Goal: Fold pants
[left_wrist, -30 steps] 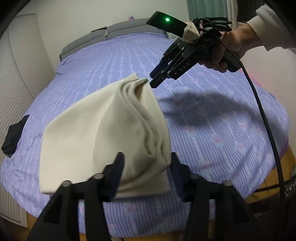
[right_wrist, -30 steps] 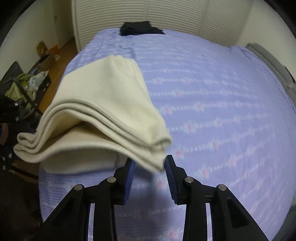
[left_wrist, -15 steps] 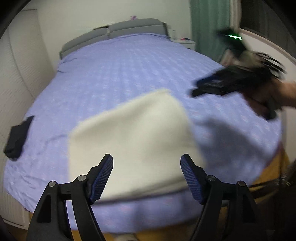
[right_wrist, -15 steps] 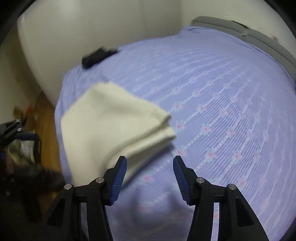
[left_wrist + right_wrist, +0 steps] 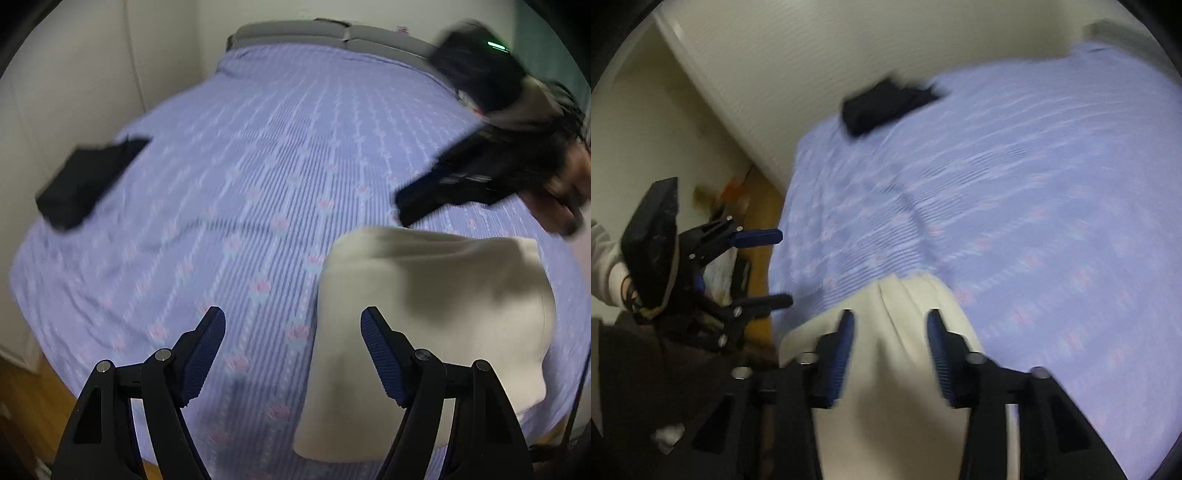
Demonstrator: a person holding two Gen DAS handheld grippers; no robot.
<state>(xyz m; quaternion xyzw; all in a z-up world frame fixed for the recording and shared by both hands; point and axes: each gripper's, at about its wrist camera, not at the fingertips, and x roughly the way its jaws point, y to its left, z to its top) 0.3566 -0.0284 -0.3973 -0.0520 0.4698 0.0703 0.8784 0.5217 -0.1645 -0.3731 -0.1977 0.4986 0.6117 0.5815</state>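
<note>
Left gripper (image 5: 292,350) jaws wide apart, empty. Right gripper (image 5: 890,349) jaws apart, empty, held aloft.

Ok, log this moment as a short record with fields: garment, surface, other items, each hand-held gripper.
garment: cream pants, folded into a compact stack, lying on the bed near its edge
surface: bed with purple flower-patterned sheet
other item: folded black garment on the bed's far side, apart from the pants
left hand-held gripper: open, empty, over the sheet beside the pants
right hand-held gripper: open, empty, above the pants
</note>
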